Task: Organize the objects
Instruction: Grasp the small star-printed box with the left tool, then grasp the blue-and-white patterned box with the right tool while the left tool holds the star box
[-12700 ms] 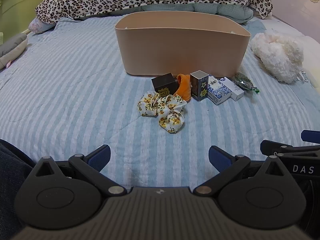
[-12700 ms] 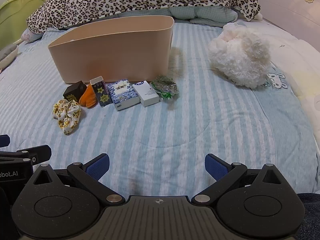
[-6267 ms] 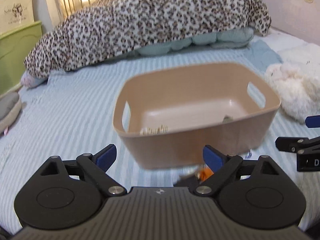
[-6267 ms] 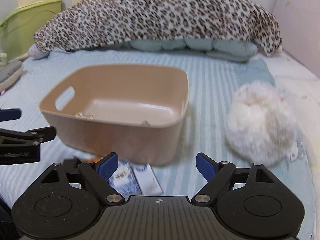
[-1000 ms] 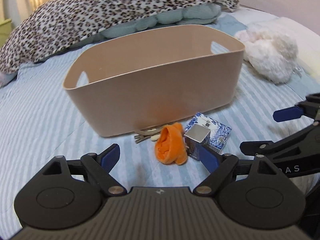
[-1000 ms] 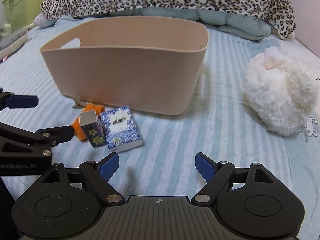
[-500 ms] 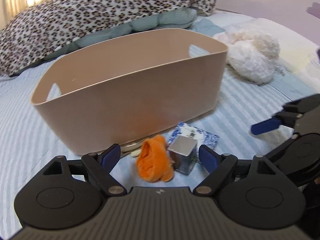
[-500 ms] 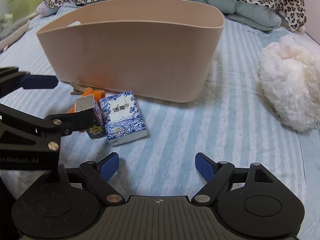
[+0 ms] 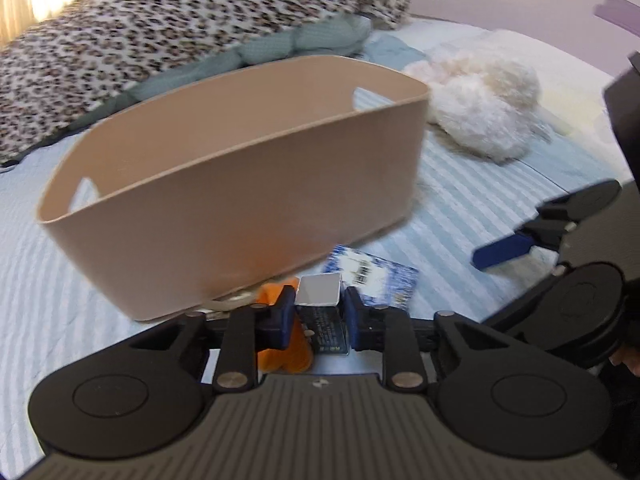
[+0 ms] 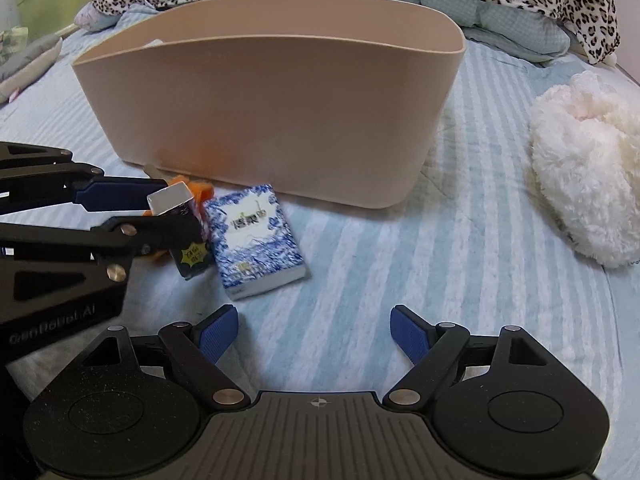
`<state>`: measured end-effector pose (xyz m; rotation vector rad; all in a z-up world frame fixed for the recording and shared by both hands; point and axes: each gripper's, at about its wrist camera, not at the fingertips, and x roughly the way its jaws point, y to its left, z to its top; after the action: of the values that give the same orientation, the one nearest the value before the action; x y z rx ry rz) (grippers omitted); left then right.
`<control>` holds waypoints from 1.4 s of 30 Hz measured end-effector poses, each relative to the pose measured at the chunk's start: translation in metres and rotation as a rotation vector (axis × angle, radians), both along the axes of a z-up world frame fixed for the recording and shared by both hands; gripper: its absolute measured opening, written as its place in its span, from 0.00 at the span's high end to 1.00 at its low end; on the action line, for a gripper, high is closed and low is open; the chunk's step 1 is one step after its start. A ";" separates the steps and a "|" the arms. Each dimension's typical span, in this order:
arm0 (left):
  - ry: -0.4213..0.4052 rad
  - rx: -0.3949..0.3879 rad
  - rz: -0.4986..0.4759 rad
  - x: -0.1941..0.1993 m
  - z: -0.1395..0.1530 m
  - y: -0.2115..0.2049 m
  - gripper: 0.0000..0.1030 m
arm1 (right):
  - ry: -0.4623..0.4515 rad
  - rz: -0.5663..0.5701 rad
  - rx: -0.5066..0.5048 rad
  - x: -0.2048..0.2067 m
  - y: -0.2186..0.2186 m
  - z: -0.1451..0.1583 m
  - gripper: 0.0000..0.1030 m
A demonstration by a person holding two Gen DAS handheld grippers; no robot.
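My left gripper (image 9: 318, 312) is shut on a small dark box with yellow stars (image 9: 320, 300), just in front of the beige tub (image 9: 240, 184). The same box (image 10: 182, 224) shows in the right wrist view, gripped near its silver top by the left gripper (image 10: 160, 208). An orange soft item (image 9: 288, 344) lies beside the box, against the tub (image 10: 280, 108). A blue-and-white patterned packet (image 10: 256, 240) lies flat to the right of the box, also seen in the left wrist view (image 9: 372, 276). My right gripper (image 10: 314, 332) is open and empty, a little short of the packet.
A fluffy white plush (image 10: 588, 176) lies on the striped bedspread (image 10: 460, 260) to the right of the tub. A leopard-print quilt (image 9: 180, 32) runs behind the tub. A beige hair clip (image 9: 232, 300) pokes out at the tub's base.
My left gripper has moved forward and closed on the dark star box. The right gripper has come closer to the packet and stays open.
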<state>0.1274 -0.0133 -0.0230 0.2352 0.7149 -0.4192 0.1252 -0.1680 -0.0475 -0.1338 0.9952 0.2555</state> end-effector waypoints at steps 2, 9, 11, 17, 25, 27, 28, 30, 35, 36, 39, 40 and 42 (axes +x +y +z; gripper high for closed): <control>-0.008 -0.001 0.030 0.000 0.002 0.006 0.76 | -0.003 0.003 0.018 -0.001 0.001 0.000 0.17; 0.031 -0.039 0.088 0.008 0.001 0.026 0.76 | -0.021 0.000 0.036 0.004 0.009 -0.004 0.17; 0.040 -0.043 0.089 0.008 0.002 0.028 0.76 | -0.031 0.009 0.037 0.008 0.013 -0.007 0.19; 0.042 -0.045 0.113 0.005 0.006 0.031 0.76 | -0.070 0.060 0.032 0.007 0.023 -0.005 0.56; -0.001 -0.117 0.192 -0.010 0.024 0.060 0.76 | -0.090 0.036 0.063 -0.011 0.007 0.010 0.58; -0.015 -0.130 0.194 -0.016 0.030 0.064 0.76 | -0.113 0.026 0.077 -0.017 0.003 0.020 0.58; -0.027 -0.130 0.194 -0.019 0.033 0.065 0.76 | -0.126 0.024 0.077 -0.019 0.003 0.024 0.59; -0.048 -0.122 0.195 -0.025 0.040 0.065 0.76 | -0.154 0.023 0.071 -0.024 0.004 0.032 0.67; -0.060 -0.126 0.203 -0.035 0.051 0.070 0.76 | -0.159 0.018 0.076 -0.025 0.004 0.042 0.99; -0.060 -0.123 0.207 -0.036 0.052 0.071 0.76 | -0.146 0.015 0.062 -0.023 0.005 0.039 0.99; -0.044 -0.124 0.221 -0.037 0.050 0.075 0.76 | -0.104 0.015 0.066 -0.019 0.003 0.029 0.96; -0.039 -0.125 0.226 -0.036 0.049 0.076 0.76 | -0.090 0.015 0.082 -0.018 0.003 0.027 0.91; -0.031 -0.123 0.233 -0.034 0.047 0.078 0.76 | -0.075 0.009 0.104 -0.012 0.003 0.024 0.69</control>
<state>0.0931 0.0644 0.0235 0.0414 0.6748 -0.2359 0.1128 -0.1645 -0.0234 -0.0527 0.9045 0.3083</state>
